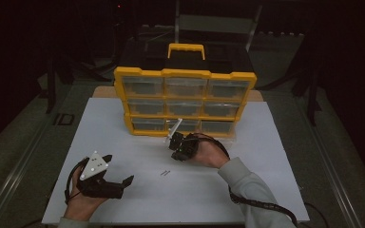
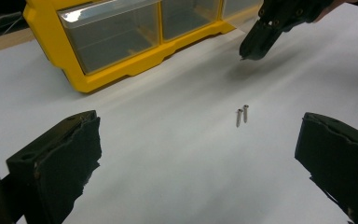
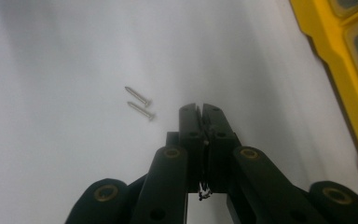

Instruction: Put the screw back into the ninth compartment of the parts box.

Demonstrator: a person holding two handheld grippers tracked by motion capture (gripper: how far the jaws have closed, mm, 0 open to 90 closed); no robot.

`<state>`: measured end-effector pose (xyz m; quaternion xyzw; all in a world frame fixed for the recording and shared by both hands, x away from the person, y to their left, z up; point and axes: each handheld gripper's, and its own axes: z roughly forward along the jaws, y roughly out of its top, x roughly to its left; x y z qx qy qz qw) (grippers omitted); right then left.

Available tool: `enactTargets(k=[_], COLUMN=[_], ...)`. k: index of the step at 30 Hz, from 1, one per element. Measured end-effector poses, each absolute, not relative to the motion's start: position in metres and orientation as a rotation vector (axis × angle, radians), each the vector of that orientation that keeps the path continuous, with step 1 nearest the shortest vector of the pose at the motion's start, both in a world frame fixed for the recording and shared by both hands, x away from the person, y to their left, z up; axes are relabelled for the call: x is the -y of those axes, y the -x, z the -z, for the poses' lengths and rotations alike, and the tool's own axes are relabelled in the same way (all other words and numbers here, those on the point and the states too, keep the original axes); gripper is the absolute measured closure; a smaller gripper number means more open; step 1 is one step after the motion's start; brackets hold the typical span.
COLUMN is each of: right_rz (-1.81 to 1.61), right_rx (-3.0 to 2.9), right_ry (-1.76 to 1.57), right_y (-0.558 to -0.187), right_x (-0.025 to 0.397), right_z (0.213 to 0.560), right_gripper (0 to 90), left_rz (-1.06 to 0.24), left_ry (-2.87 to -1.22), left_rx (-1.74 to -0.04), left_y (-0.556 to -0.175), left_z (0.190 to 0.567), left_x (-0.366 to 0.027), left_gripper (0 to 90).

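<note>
Two small metal screws lie side by side on the white table sheet. My left gripper rests at the front left, its jaws spread wide and empty; in the left gripper view the screws lie ahead between the jaws. My right gripper is held just in front of the yellow drawer cabinet, up and to the right of the screws. Its jaws are pressed together with nothing seen between them, and the screws lie a little to their left.
The yellow cabinet has three rows of clear drawers and a carry handle on top; it stands at the back middle of the sheet. Its lower corner shows in the left gripper view. Dark floor surrounds the table.
</note>
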<state>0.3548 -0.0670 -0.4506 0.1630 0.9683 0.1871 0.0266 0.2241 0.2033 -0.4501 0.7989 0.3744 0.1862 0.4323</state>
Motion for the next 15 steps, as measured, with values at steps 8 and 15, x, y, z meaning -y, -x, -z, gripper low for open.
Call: enactTargets(k=[8,15], right_rz=[-0.597,-0.606], right_rx=[-2.976,-2.962], right_ry=[-0.507,-0.503], right_y=[-0.358,-0.361], right_x=[0.071,0.074], right_z=[0.438,0.427], right_gripper=[87.7,87.7], left_rz=[-0.464,-0.466], left_ry=[-1.992,-1.991], left_rx=[-0.934,-0.931], left_y=[-0.224,-0.224], left_z=[0.450,0.450], left_x=[-0.203,-0.204], left_gripper=[0.9,0.9])
